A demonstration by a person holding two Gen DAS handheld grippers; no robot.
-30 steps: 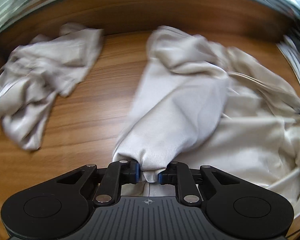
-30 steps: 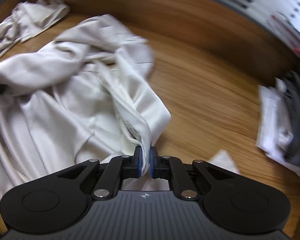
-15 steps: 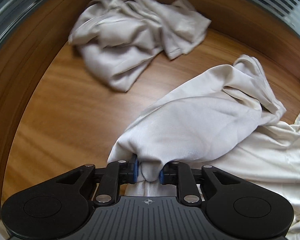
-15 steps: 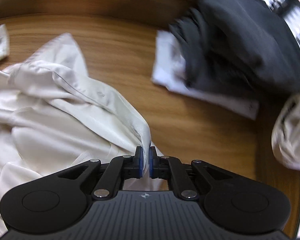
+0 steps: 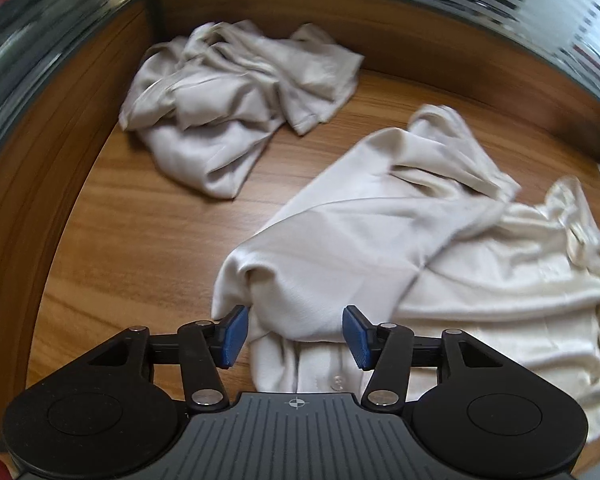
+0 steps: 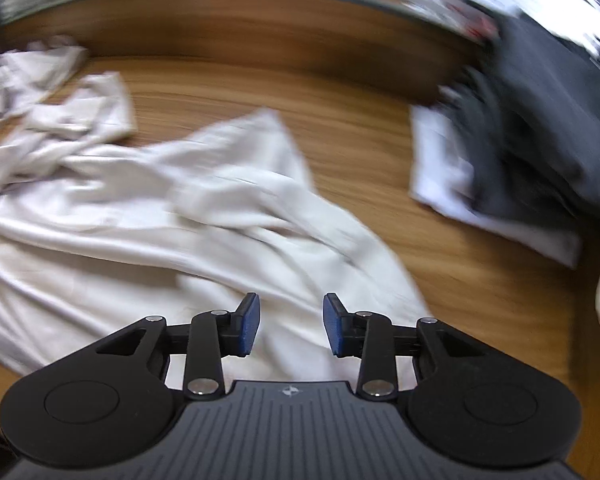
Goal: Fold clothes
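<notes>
A wooden table top (image 5: 132, 240) (image 6: 360, 128) with a brown grain fills both views and carries everything else. The largest thing on it is a cream, satin-like garment (image 5: 400, 240) (image 6: 148, 232), spread loosely and creased across the middle of the table; a small button shows on its edge just ahead of the left wrist camera. Beyond it, near the table's far left edge, lies a second crumpled pale beige garment (image 5: 236, 96) (image 6: 48, 96), apart from the first in the left view and bunched against it in the blurred right view. To the far right sits a heap of dark grey cloth (image 6: 540, 132) lying on a folded white piece (image 6: 448, 172), well apart from the cream garment.

The left gripper (image 5: 296, 334) points down at a fold of the cream garment. Its jaws are opening; the fold sits between the blue pads (image 5: 234, 334) without being pressed.

The right gripper (image 6: 290, 322) hangs over the garment's right-hand edge. Its jaws are opening too, with cloth seen below the gap and nothing clamped by the pads (image 6: 248, 324).
</notes>
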